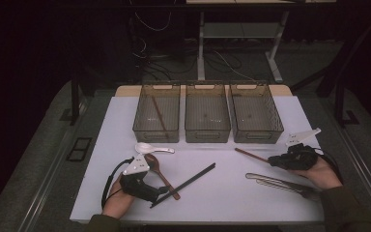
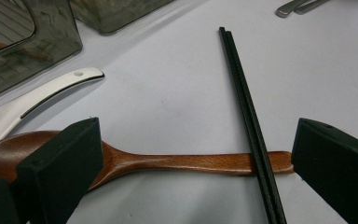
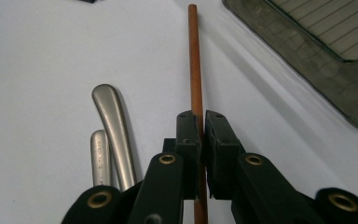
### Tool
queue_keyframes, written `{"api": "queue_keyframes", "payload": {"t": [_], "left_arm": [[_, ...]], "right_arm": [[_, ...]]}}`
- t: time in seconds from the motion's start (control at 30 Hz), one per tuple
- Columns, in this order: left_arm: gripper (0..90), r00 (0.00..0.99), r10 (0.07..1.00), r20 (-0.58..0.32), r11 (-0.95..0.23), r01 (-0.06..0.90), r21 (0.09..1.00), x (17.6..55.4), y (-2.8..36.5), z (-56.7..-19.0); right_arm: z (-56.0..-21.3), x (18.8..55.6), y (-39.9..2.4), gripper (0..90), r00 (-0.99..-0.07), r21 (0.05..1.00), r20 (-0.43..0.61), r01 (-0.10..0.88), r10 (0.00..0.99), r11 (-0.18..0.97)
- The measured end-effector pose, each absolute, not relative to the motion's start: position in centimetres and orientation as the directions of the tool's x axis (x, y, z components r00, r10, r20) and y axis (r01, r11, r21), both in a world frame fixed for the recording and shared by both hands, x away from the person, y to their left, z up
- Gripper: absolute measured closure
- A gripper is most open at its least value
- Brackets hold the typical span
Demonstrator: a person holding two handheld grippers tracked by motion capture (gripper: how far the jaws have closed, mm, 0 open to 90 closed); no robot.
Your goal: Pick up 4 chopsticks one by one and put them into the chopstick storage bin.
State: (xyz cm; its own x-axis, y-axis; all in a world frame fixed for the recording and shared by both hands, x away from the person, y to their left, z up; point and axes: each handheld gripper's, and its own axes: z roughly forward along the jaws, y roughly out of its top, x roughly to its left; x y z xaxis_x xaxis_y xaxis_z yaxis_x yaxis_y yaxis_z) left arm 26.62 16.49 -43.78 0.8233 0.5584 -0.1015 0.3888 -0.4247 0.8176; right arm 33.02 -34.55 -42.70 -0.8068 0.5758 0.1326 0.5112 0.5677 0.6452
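Note:
My right gripper [image 3: 201, 116] is shut on a thin brown wooden chopstick [image 3: 196, 60], which runs straight out ahead between the jaws; from above that gripper [image 1: 272, 160] sits at the right with the chopstick [image 1: 251, 155] pointing left. My left gripper [image 1: 164, 190] is open near the front left. Its wide-apart jaws straddle a brown wooden spoon [image 2: 177, 162] lying flat, with a pair of black chopsticks [image 2: 247, 112] resting across the spoon's handle. A white ceramic spoon [image 2: 42, 93] lies beyond it.
Three smoky plastic bins [image 1: 207, 113] stand in a row at the back; the left bin [image 1: 157, 113] holds a brown stick. Two metal utensil handles [image 3: 112, 135] lie beside my right gripper, on the white tabletop [image 1: 222, 193].

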Motion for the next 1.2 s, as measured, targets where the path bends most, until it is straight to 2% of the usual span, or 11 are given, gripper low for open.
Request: {"api": "queue_keyframes", "payload": {"t": [0.57, 1.2], "left_arm": [[1.2, 0.822, 0.559, -0.108, -0.417, 0.391, 0.821, 26.6, 16.4, -43.9], [1.2, 0.821, 0.558, -0.123, -0.4, 0.395, 0.827, 26.7, 16.3, -43.9]], "right_arm": [[-41.2, 33.0, -33.9, 84.6, -0.817, 0.693, 0.147, 0.487, 0.557, 0.532], [-38.7, 33.9, -31.0, 84.7, -0.832, 0.741, 0.13, 0.443, 0.539, 0.505]]}}
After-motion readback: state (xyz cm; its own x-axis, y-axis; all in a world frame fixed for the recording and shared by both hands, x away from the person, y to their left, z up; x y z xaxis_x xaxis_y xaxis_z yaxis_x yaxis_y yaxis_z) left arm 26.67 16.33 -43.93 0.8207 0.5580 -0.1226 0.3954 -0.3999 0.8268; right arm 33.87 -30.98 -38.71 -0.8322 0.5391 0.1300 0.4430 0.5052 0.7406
